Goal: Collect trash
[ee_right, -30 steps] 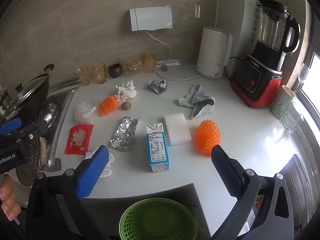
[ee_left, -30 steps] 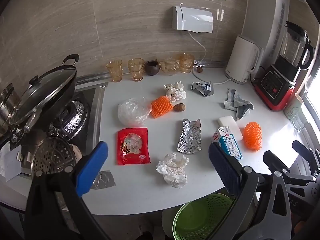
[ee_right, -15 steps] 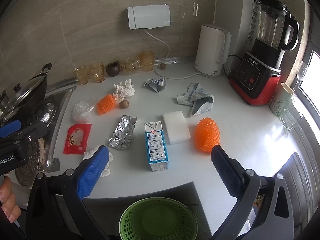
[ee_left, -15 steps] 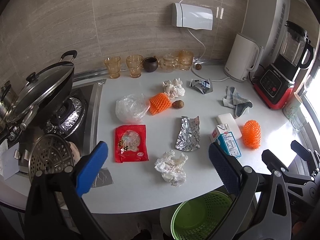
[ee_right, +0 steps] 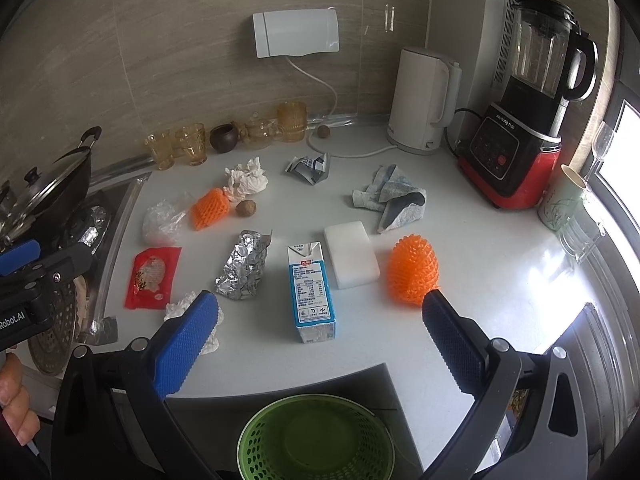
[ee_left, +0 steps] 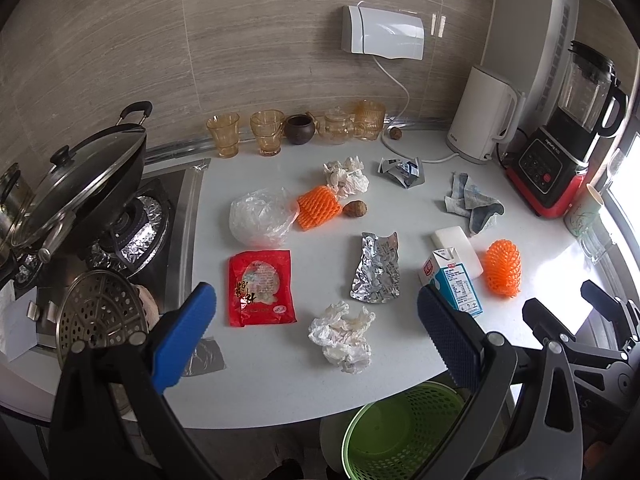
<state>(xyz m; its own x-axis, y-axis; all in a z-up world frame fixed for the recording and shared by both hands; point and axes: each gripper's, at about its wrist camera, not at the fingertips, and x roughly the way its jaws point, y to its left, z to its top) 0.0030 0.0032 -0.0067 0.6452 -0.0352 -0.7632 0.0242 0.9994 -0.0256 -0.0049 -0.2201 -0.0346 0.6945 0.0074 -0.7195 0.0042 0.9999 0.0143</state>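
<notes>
Trash lies across the white counter [ee_left: 260,376]: a red packet [ee_left: 261,286], a crumpled tissue [ee_left: 343,336], a foil wrapper [ee_left: 376,268], a clear plastic bag [ee_left: 258,218], an orange foam net [ee_left: 319,207], a second tissue [ee_left: 346,174], a milk carton [ee_right: 310,292] and an orange spiky net [ee_right: 414,274]. A green bin [ee_right: 316,438] stands below the counter's front edge. My left gripper [ee_left: 316,336] is open and empty above the front edge. My right gripper [ee_right: 320,340] is open and empty, above the bin, before the carton.
A stove with a lidded wok [ee_left: 80,184] and a steamer plate [ee_left: 96,316] is at the left. Glass cups [ee_left: 264,132], a white kettle [ee_left: 486,116] and a red blender [ee_left: 568,148] line the back and right. A rag [ee_left: 472,204] and a white sponge [ee_right: 352,254] also lie on the counter.
Both grippers have drifted slightly, so the counter sits a little differently in each view. Both stay open and empty. No trash has moved.
</notes>
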